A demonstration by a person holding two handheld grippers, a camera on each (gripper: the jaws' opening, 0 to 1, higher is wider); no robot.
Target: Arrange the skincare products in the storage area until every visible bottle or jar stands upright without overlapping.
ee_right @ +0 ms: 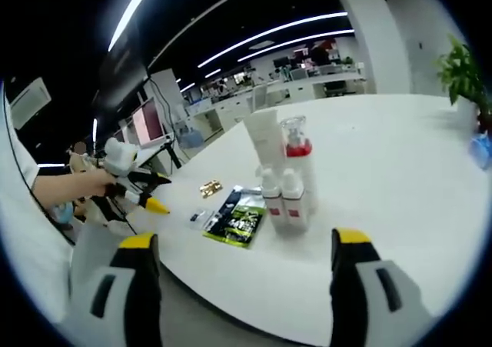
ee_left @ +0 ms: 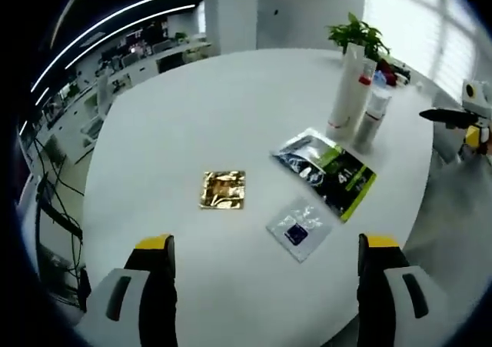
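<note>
- We see the skincare bottles gathered near the far side of the round white table (ee_left: 192, 108) — in the left gripper view a tall white tube (ee_left: 346, 89) stands upright with a clear bottle with a red band (ee_left: 372, 115) just beside it.
- From the right gripper view we make out the same cluster: the white tube (ee_right: 264, 138), a clear red-collared pump bottle (ee_right: 296, 151), and two small white bottles (ee_right: 281, 201) side by side in front, all upright.
- Flat on the table lie a black-and-green sachet (ee_left: 327, 171), a small clear packet with a blue square (ee_left: 299, 228) and a gold foil packet (ee_left: 223, 189), each apart from the others.
- Our left gripper (ee_left: 265, 258) hangs above the near table edge, jaws wide apart and holding nothing.
- Our right gripper (ee_right: 244, 258) is likewise spread and empty — short of the bottles.
- A potted plant (ee_left: 356, 33) stands behind the tube.
</note>
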